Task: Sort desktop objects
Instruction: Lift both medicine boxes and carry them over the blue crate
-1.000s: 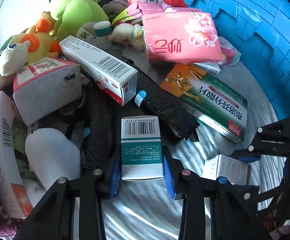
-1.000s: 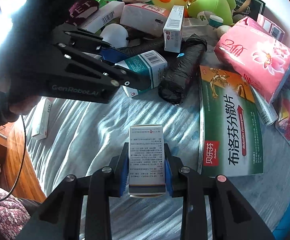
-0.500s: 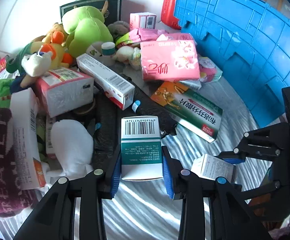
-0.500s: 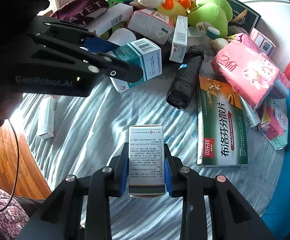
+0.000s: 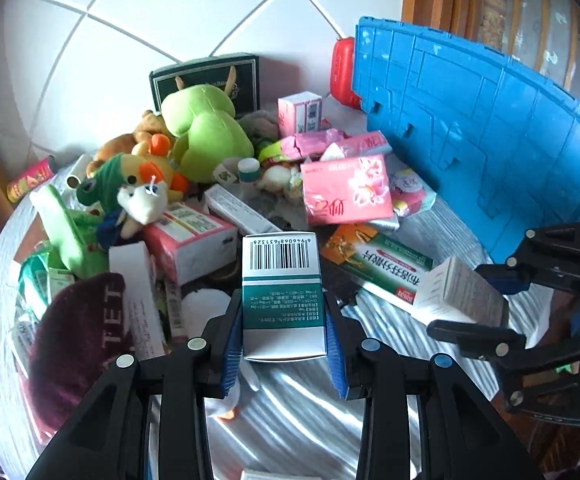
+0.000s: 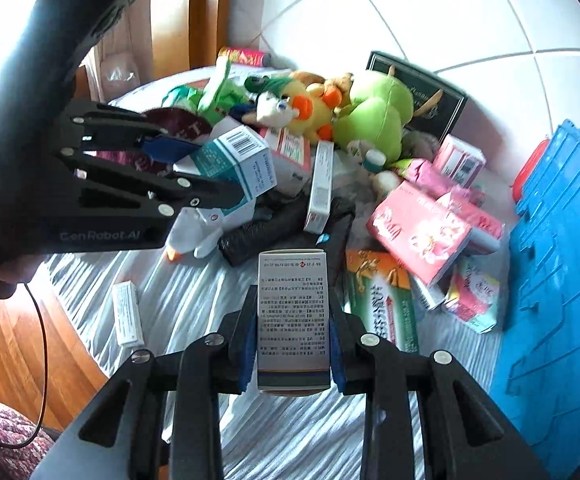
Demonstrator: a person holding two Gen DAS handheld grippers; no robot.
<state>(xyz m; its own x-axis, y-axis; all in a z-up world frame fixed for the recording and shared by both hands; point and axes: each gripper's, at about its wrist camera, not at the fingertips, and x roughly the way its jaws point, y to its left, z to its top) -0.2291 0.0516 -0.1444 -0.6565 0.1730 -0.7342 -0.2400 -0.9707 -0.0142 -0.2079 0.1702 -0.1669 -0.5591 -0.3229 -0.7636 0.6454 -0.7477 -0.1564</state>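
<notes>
The left tool (image 5: pixel 284 344) is clamping a teal box (image 5: pixel 282 296). The right tool (image 6: pixel 293 350) is gripping a white box (image 6: pixel 293 320). Only the right view is showing a small carton (image 6: pixel 127 314) lying left of it.

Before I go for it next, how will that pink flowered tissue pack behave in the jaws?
The pink tissue pack looks soft: its glossy wrapper is creased, so it will probably squash and may slip. It seems light for its bulk. It lies tilted on the green medicine box and other packets, so pushing it would likely slide it off, not roll it.

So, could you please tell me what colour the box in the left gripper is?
Teal and white box, with a barcode end; the left wrist view shows it best.
</notes>
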